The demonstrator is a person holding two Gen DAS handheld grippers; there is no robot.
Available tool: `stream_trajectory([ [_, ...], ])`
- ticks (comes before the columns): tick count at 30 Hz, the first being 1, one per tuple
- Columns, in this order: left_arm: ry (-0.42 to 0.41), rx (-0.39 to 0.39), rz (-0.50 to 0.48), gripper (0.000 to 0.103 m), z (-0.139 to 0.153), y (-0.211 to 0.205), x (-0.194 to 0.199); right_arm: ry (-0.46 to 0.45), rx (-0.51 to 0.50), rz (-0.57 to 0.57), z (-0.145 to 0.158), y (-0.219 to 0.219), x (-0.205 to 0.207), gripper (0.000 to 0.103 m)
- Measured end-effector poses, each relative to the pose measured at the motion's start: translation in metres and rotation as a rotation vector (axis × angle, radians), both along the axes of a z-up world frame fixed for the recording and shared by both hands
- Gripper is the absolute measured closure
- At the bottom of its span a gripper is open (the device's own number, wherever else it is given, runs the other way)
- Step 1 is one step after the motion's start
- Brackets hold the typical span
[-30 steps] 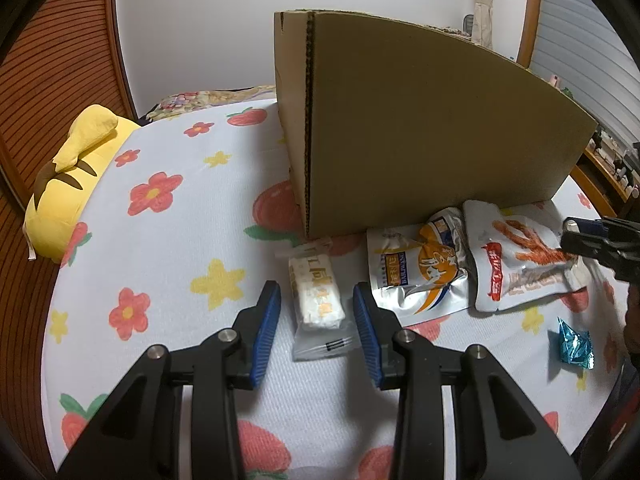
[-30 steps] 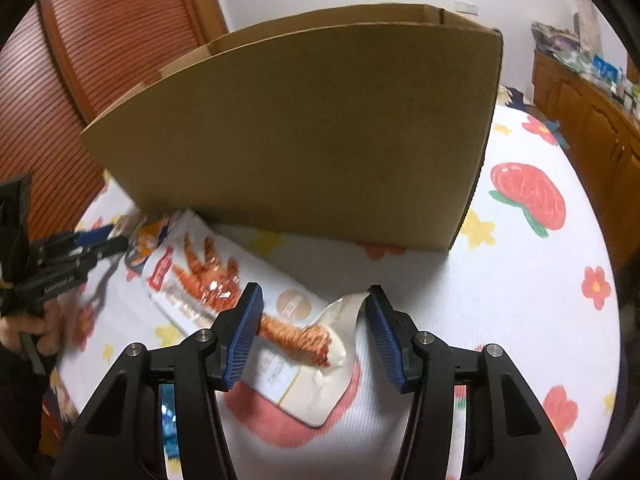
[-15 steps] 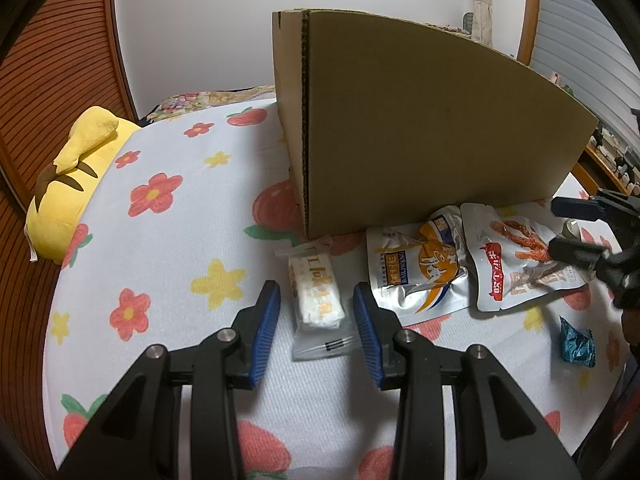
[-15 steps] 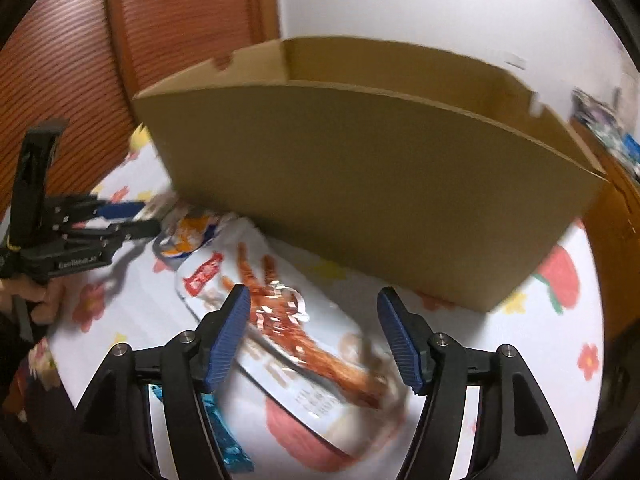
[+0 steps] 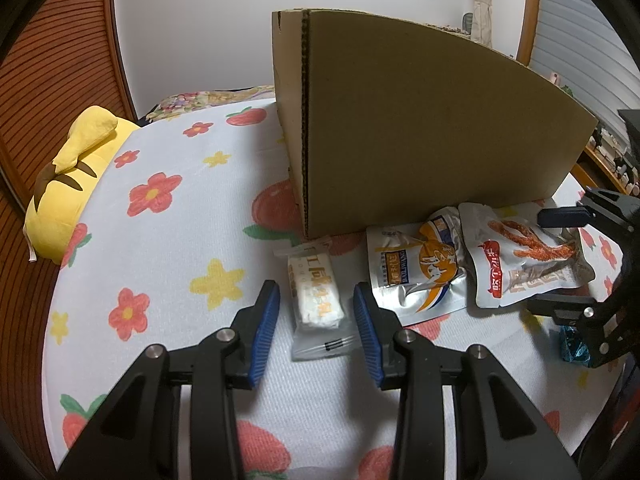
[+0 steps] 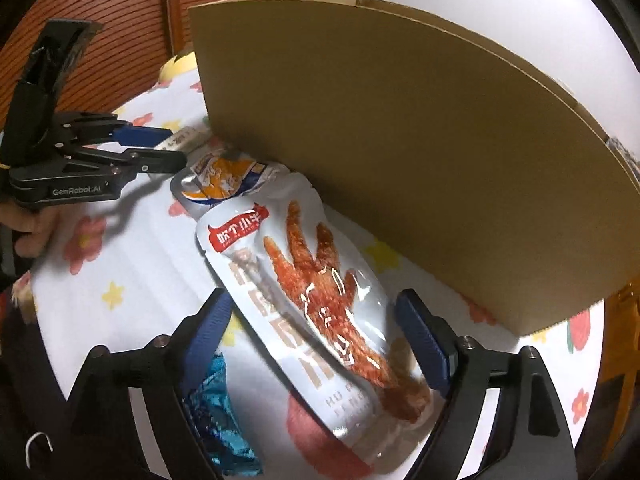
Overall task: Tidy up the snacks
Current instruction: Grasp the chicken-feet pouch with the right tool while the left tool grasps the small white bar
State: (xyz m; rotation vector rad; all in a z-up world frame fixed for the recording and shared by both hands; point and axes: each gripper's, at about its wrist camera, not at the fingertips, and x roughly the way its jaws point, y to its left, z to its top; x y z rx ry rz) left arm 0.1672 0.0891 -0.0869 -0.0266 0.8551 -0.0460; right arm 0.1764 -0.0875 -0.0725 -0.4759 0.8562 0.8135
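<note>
Right gripper (image 6: 312, 336) jaws opening around the silver chicken-feet snack pouch (image 6: 316, 304) lying beside the tall cardboard box (image 6: 400, 140); next, clamp it. Left gripper (image 5: 314, 312) is released, straddling the small white wrapped cake (image 5: 316, 292).

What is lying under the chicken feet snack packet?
The chicken feet packet overlaps one edge of the silver-and-orange packet; otherwise it lies on the flowered cloth. A red print peeks out at its lower end. Anything else beneath it is covered.

On the flowered cloth (image 5: 168, 288), three snack packets lie before the cardboard box (image 5: 420, 128), a plush toy (image 5: 68, 184) far left.
</note>
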Motion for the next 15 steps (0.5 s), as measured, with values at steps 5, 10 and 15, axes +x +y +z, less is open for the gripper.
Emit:
stream_trajectory([
  [5, -0.001, -0.007, 0.000, 0.066, 0.000, 0.001, 0.000, 0.034, -0.017, 0.064, -0.005, 0.018, 0.010, 0.011],
  [10, -0.001, -0.006, 0.000, 0.066, 0.000, 0.001, 0.000, 0.071, 0.008, 0.084, -0.005, 0.020, 0.015, 0.012],
  [15, -0.004, -0.012, 0.001, 0.066, 0.001, 0.002, -0.001, 0.074, 0.011, 0.133, 0.001, 0.011, 0.005, 0.026],
])
